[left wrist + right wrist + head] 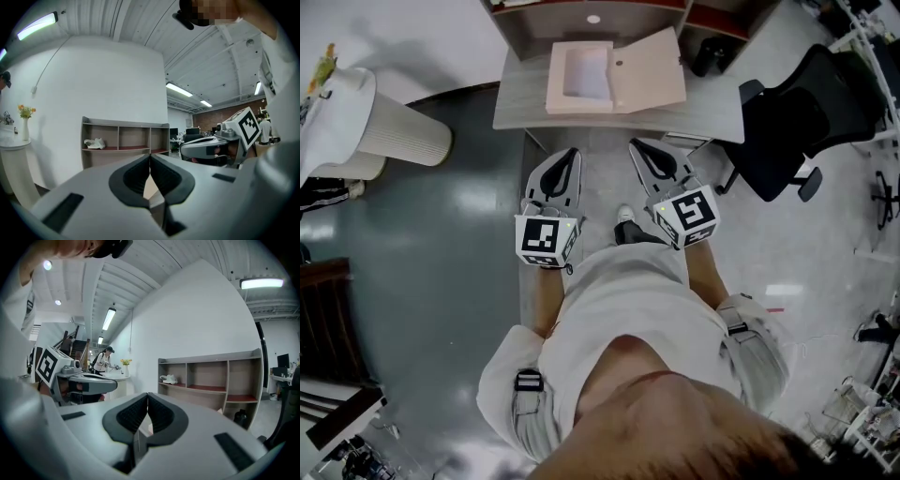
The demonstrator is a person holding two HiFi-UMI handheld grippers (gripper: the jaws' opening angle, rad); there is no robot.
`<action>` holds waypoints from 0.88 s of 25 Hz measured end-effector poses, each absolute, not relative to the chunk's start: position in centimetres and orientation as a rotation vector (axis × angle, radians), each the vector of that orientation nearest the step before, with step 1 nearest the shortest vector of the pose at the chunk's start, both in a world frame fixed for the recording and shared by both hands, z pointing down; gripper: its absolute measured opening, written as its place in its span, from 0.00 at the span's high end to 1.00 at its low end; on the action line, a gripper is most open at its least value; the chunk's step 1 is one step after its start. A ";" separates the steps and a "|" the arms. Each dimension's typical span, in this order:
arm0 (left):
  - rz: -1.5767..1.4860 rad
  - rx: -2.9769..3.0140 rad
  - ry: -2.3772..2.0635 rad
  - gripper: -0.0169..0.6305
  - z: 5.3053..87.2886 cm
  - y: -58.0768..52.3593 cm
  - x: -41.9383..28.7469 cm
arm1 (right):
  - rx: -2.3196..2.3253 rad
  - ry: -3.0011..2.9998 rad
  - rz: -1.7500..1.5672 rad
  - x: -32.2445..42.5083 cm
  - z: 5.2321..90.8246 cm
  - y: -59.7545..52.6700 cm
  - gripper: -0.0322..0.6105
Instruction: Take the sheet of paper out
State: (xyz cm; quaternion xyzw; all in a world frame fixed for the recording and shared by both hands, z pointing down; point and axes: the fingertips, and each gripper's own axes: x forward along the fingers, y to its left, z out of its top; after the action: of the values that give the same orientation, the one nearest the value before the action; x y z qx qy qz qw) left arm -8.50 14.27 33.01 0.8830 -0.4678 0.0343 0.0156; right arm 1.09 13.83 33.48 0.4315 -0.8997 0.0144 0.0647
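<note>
Approach step: left gripper (571,157) and right gripper (641,150) are both clenched and empty, short of the open box (556,94) on the surface (712,112). Next they'd need to open up for the sheet of paper (588,73).

Bright ceiling strip-lights — fisheye edges

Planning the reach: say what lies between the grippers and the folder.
Head view: only bare floor and desk edge between left gripper, right gripper and folder.

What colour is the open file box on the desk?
Pale pinkish beige file box, with a lighter inside; the head view shows it best.
</note>
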 end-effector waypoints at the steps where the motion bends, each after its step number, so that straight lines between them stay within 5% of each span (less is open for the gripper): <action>1: 0.110 2.747 -1.455 0.94 33.0 13.6 -8.2 | 1.302 -2.717 0.042 1.4 33.4 13.1 0.92; 22: 0.173 2.742 -1.439 0.94 33.4 3.5 -1.3 | 1.361 -2.719 0.130 9.0 34.2 2.8 0.92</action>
State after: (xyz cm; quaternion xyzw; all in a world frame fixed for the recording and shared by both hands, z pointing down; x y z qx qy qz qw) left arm -1.30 3.49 33.38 0.8840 -0.4638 0.0557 0.0199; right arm 9.00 2.82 34.17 0.4467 -0.8923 0.0428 0.0490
